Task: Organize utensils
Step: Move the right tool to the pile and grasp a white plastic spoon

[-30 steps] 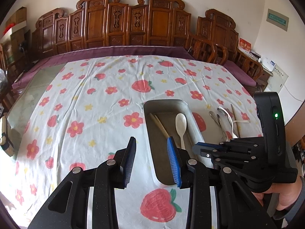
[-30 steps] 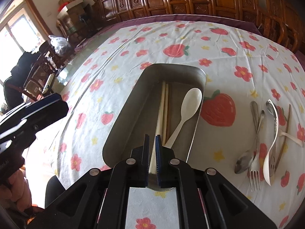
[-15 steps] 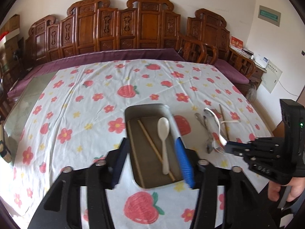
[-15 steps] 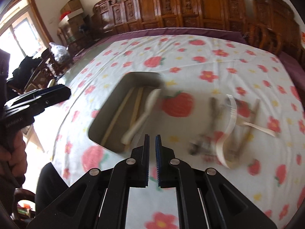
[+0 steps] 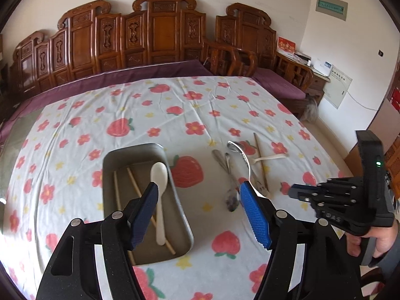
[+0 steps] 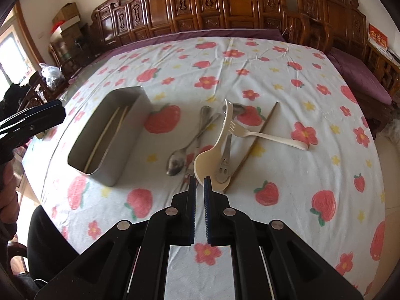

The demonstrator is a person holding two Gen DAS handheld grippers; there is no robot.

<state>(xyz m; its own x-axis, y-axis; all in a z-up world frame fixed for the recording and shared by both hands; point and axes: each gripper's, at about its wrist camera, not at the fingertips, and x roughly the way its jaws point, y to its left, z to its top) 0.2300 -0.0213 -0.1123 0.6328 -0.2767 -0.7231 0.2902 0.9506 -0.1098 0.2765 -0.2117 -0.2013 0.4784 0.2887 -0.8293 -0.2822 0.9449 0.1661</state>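
On the desk [image 5: 75,125] the metal tray [image 5: 110,160] already holds chopsticks [image 5: 132,180] and a white spoon [image 5: 160,175], so it is my sorting bin. My left tool [image 5: 197,207] has just been spreading its jaws, nothing between them. My right tool [image 6: 199,183], pressed together and empty, points at the loose utensils [image 6: 215,135] right of the tray, next to gather.

I see a matt grey metal tray [image 5: 140,155] on a printed cotton-like cloth [image 5: 200,105], creased. Beside it a shiny steel spoon [image 6: 178,161] and a smooth cream plastic fork [image 6: 270,136]. My gripper pads [image 5: 255,215] look ribbed blue rubber.
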